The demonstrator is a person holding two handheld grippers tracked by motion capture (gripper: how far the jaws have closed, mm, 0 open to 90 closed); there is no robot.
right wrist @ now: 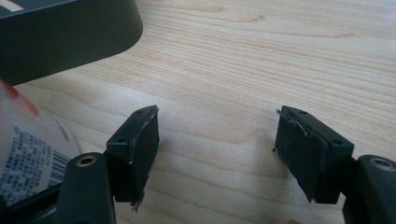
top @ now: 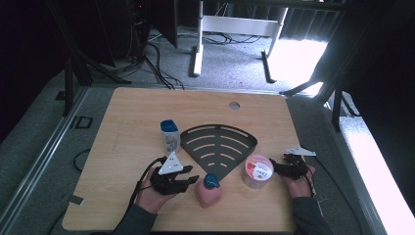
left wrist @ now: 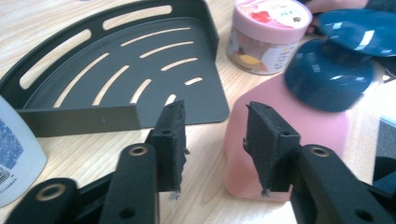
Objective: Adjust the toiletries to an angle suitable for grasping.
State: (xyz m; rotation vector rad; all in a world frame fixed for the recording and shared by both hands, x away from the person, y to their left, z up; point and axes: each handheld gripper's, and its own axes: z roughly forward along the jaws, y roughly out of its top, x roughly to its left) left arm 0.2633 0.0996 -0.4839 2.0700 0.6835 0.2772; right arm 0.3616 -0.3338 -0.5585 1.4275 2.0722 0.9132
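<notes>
Pink bottle (left wrist: 261,140) beside left claw (left wrist: 215,135), agape | right claw (right wrist: 217,149) wide, empty

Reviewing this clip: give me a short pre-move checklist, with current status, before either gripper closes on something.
1. Left gripper open: ok.
2. Right gripper open, bare table between its jaws: ok.
3. Pink bottle centred between the left jaws: not ok, it sits off to one side.
4. Pink jar between the right jaws: not ok, it lies beside them.
5. Black corner tray unloaded: ok.
6. White bottle upright: ok.
</notes>
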